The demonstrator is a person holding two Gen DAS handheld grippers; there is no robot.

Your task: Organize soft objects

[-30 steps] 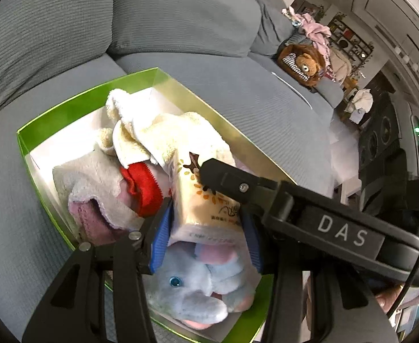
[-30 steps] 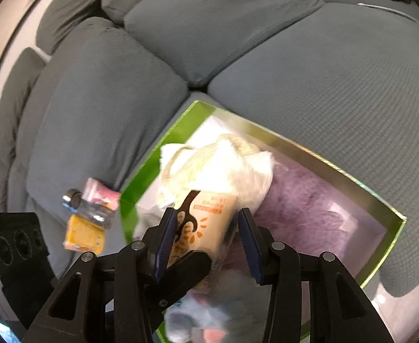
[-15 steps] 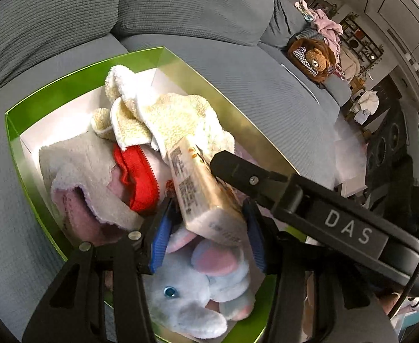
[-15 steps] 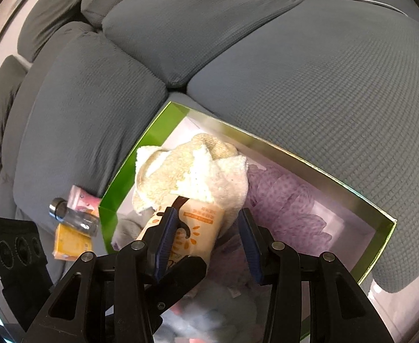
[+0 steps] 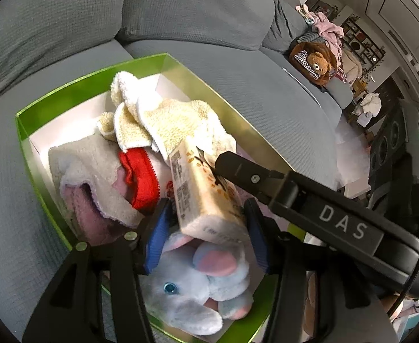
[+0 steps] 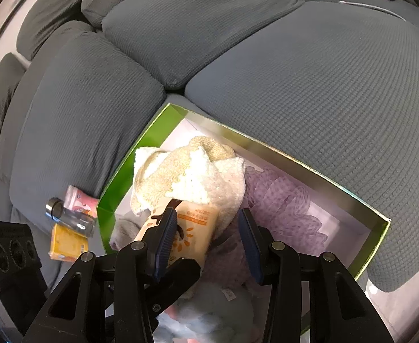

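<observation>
green-walled rectangular cardboard box with white inside (image 5: pixel 75 91) sits on the grey ribbed sofa seat (image 5: pixel 266 91), its far corner close under the back cushions (image 6: pixel 180 28). open seat runs wide on the side toward the far sofa arm; on the other side the box wall is near a side cushion.

beside that wall, outside the box: a small clear bottle with dark cap (image 6: pixel 66 217), a pink packet (image 6: pixel 79 200) and a yellow packet (image 6: pixel 66 243), lying together on the seat. far down the sofa a brown teddy bear on a checked cloth (image 5: pixel 318 63).

box contents, crowded: cream terry towel (image 5: pixel 163 117) bunched toward the far corner; pale fleece cloth with pink lining (image 5: pixel 89 177) and a red fabric piece (image 5: pixel 139 177) along one long wall; lilac mesh fabric (image 6: pixel 281 200) along the opposite wall; grey-blue plush elephant with pink ears (image 5: pixel 198 280) at the near end.

left gripper (image 5: pixel 206 237): blue-padded jaws wide, the cream soft tissue pack with orange leaf print (image 5: pixel 203 197) lying tilted between them over the elephant; cannot tell whether the pads touch it.

right gripper (image 6: pixel 206 243): jaws wide, nothing clamped, hanging over the box. one black finger of it crosses the left view and lies against the pack's top face.
</observation>
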